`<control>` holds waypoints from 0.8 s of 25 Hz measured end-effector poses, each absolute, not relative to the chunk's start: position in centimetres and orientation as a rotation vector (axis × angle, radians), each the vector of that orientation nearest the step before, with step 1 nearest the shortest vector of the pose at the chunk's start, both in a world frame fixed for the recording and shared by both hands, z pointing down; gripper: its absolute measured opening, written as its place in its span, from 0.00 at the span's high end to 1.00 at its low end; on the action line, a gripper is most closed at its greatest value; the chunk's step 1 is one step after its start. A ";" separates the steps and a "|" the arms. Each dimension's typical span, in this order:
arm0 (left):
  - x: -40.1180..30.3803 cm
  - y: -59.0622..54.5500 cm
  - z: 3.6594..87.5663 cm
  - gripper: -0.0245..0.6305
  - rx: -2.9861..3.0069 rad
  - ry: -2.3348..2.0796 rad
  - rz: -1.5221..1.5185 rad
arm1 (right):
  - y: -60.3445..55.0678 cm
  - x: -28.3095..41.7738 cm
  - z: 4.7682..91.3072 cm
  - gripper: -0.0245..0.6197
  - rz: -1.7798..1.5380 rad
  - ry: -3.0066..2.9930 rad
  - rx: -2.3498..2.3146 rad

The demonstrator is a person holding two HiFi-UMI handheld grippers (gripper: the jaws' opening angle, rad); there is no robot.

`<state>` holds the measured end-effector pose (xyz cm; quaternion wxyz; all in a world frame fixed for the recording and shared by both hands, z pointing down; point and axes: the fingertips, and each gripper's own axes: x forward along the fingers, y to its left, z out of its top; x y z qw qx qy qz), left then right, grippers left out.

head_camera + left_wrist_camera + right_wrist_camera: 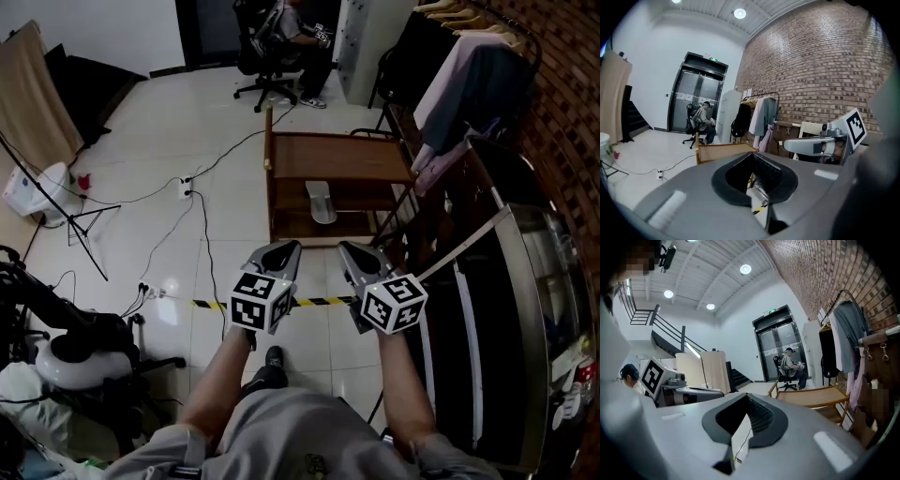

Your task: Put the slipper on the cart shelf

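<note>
Cart sits dead ahead, slipper lying on its lower shelf. Clothes rack stands right of it, seated person behind, tape in front.

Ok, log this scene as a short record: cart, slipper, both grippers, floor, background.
cart: wooden, ahead of both grippers, not touched
slipper: pale, lying on the cart's lower shelf
left gripper: fingers together, nothing held
right gripper: fingers together, nothing held
floor: striped tape below the grippers; cables at left
background: seated person beyond the cart; clothes rack at right
</note>
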<state>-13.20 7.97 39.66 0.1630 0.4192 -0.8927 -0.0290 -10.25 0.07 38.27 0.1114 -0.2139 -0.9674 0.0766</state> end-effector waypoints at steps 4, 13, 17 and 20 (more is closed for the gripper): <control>-17.7 7.8 39.6 0.95 1.263 -2.530 -0.085 | 0.8 -14.1 37.6 0.96 0.234 -2.885 -0.595; -25.5 6.2 40.6 0.95 1.304 -2.492 -0.117 | -0.7 -21.6 38.3 0.96 0.222 -2.897 -0.519; -28.5 4.6 41.2 0.95 1.292 -2.497 -0.116 | -2.3 -25.1 38.9 0.96 0.227 -2.896 -0.527; -31.1 3.1 41.1 0.95 1.271 -2.515 -0.104 | -3.5 -27.8 39.2 0.96 0.225 -2.897 -0.552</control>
